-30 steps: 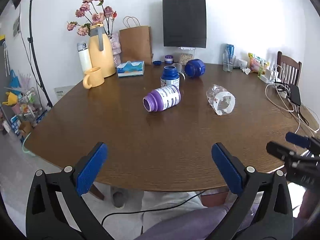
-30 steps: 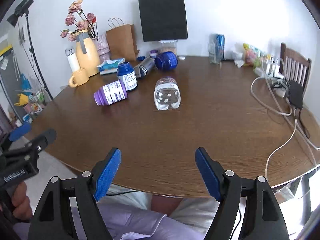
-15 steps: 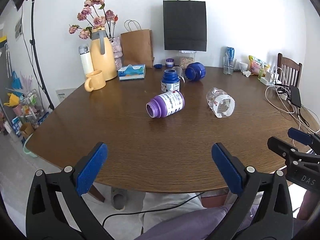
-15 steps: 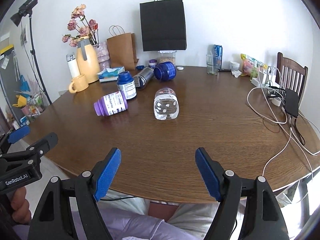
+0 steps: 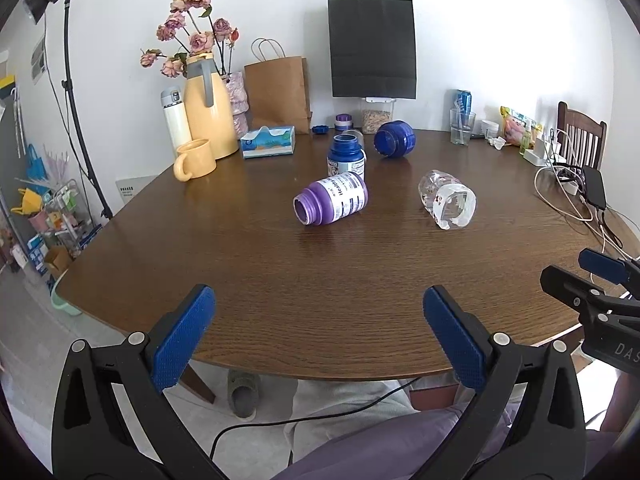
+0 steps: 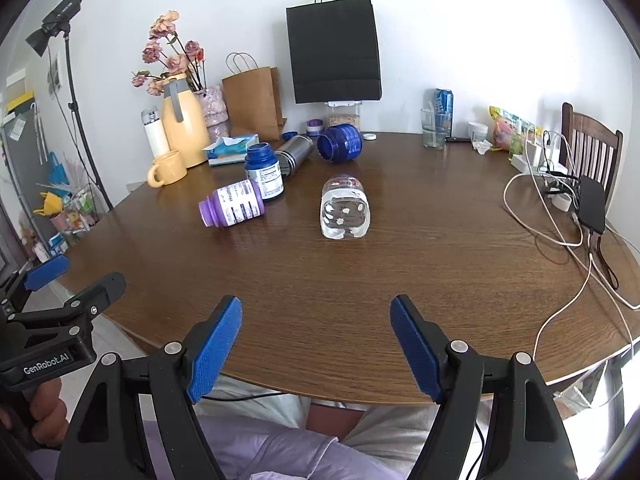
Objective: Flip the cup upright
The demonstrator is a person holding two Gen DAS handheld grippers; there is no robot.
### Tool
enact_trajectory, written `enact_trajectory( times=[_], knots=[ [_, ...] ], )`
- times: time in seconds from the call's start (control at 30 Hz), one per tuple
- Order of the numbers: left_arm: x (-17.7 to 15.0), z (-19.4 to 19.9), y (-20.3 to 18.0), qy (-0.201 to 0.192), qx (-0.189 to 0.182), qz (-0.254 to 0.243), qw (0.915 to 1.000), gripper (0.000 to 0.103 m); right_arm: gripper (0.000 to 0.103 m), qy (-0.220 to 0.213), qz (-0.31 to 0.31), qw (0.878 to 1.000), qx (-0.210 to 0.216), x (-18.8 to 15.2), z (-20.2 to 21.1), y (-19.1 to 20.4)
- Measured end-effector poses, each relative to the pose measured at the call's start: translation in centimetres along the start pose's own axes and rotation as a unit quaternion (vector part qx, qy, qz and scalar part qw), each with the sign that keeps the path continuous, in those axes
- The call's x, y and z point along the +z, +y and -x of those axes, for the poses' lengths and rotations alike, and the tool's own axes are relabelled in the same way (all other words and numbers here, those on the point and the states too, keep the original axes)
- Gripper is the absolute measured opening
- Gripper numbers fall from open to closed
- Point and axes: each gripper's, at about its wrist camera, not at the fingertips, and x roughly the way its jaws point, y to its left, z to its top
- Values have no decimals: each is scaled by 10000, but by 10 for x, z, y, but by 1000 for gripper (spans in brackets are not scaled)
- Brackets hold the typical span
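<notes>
A clear plastic cup lies on its side near the middle of the brown table. Left of it a purple bottle also lies on its side. A dark blue jar and a metal tumbler lie tipped over further back, beside an upright blue bottle. My left gripper hangs open over the near table edge, well short of them. My right gripper is open too, empty, in line with the clear cup.
A yellow jug, yellow mug, tissue box, paper bags and a glass line the back. Cables and a black power bank lie at the right, near a wooden chair. A person's lap sits below.
Both views have shifted slightly, so the table objects sit a little lower in frame. Both grippers stay open and nothing on the table has moved.
</notes>
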Motion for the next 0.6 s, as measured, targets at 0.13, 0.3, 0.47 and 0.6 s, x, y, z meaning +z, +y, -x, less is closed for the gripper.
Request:
enact_trajectory(
  times=[0.13, 0.3, 0.47, 0.6],
  knots=[
    [1, 0, -2, -1, -15, -38, 10000, 103, 80, -20, -6, 10000, 10, 1, 0, 0],
    [2, 1, -2, -3, -10, -35, 10000, 103, 80, -21, -15, 10000, 17, 1, 1, 0],
    [0, 2, -1, 7, -22, -52, 10000, 103, 80, -17, -30, 10000, 1, 1, 1, -1],
    [0, 1, -2, 9, -22, -62, 10000, 103, 80, -28, -46, 10000, -9, 0, 2, -1]
  ],
)
